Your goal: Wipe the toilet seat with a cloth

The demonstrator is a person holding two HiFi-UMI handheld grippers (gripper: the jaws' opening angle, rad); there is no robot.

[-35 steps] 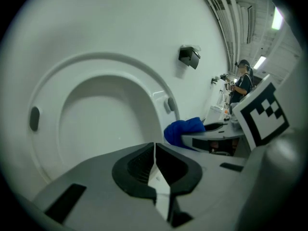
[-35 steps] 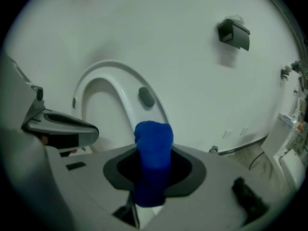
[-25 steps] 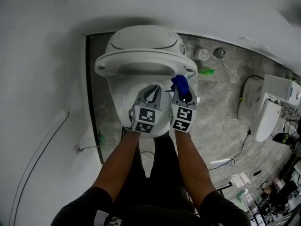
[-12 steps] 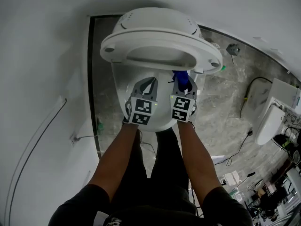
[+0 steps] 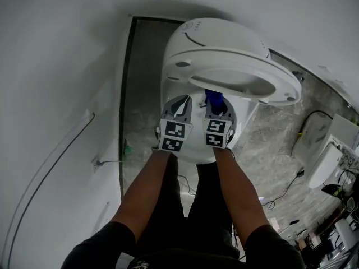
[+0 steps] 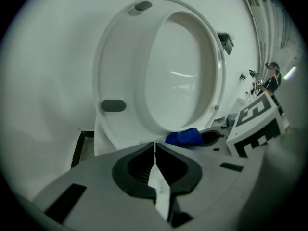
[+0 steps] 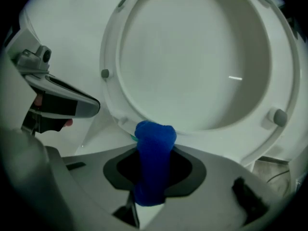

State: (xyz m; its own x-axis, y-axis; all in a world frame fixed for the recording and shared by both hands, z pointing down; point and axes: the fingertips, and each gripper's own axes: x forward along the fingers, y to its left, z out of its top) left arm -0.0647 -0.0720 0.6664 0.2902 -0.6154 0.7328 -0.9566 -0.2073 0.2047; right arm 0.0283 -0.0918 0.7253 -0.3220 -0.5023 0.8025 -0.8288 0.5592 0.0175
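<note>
White toilet seat [image 5: 224, 60] is raised and tilted, its underside facing the person, with grey bumper pads [image 6: 114, 105] showing on it. The domed white lid [image 5: 219, 35] is behind the seat and the white bowl [image 5: 244, 116] below it. The right gripper [image 5: 216, 101] pinches a blue cloth [image 5: 213, 98]. In the right gripper view the cloth [image 7: 153, 158] stands up between the jaws as a bunched roll. Its top end sits at the lower rim of the seat [image 7: 115, 81] and looks to be touching, not certain. The left gripper [image 5: 180, 101] is just beside the right one, over the bowl. Its jaws are pressed together with nothing between them, and its tips [image 6: 154, 146] point at the seat ring [image 6: 120, 71]. The left gripper view also catches the cloth [image 6: 185, 137] and the right gripper's marker cube [image 6: 255, 124] at the right. Bare forearms [image 5: 140, 200] with dark sleeves come in from the bottom of the head view. The floor [image 5: 143, 94] is grey marbled tile, with a dark strip [image 5: 127, 94] along the edge where it meets the white wall [image 5: 56, 66]. A thin cable [image 5: 56, 161] curves across the wall at the left. A second white toilet [image 5: 328, 150] is well apart at the right edge, with cables on the floor near it. Small clutter in the lower right corner is too small to tell.
</note>
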